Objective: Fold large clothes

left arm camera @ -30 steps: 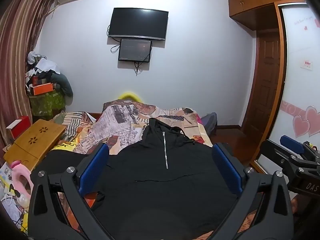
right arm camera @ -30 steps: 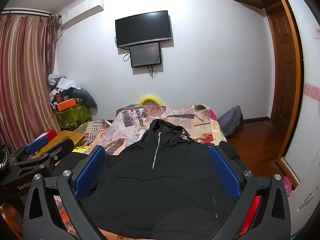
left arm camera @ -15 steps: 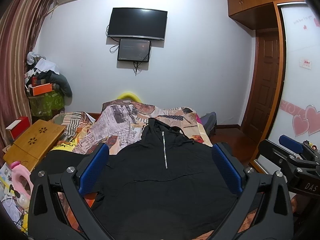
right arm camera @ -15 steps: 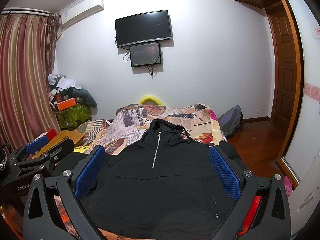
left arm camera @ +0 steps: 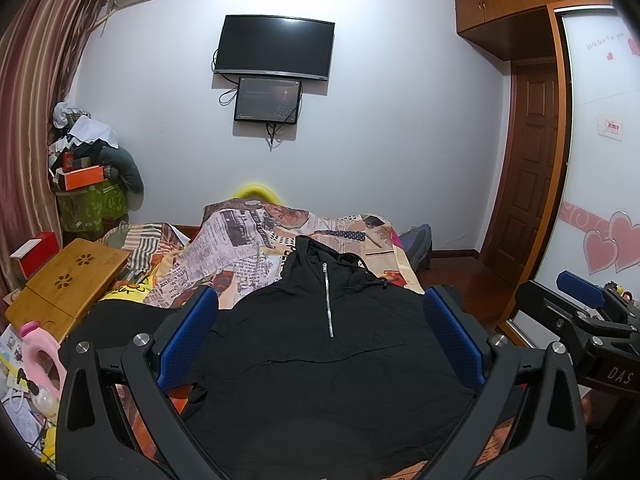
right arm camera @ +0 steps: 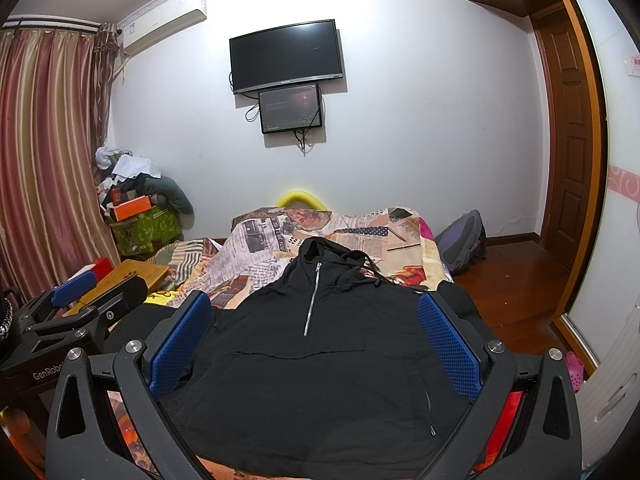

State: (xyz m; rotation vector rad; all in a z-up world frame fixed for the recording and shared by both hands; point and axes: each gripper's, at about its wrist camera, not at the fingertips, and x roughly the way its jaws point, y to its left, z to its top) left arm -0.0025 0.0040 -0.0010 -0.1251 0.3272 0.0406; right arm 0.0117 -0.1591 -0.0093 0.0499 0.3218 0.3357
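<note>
A large black hooded pullover (left arm camera: pixel 320 360) with a short silver zip lies spread flat, front up, on a bed with a newspaper-print cover (left arm camera: pixel 248 240); its hood points to the far wall. It also shows in the right wrist view (right arm camera: pixel 312 368). My left gripper (left arm camera: pixel 320 332) is open and empty, held above the near part of the garment. My right gripper (right arm camera: pixel 314 332) is open and empty too, likewise above it. Each gripper shows at the edge of the other's view: the right one (left arm camera: pixel 580 312), the left one (right arm camera: pixel 76 300).
A wooden lap table (left arm camera: pixel 68 284) and a red box (left arm camera: pixel 36 252) lie at the bed's left. A pile of bags and clothes (left arm camera: pixel 88 172) stands in the far left corner. A backpack (right arm camera: pixel 460 240) sits on the floor at right, near a wooden door (left arm camera: pixel 528 168).
Both grippers stay open over the pullover. The views shift only very slightly; the garment has not moved.
</note>
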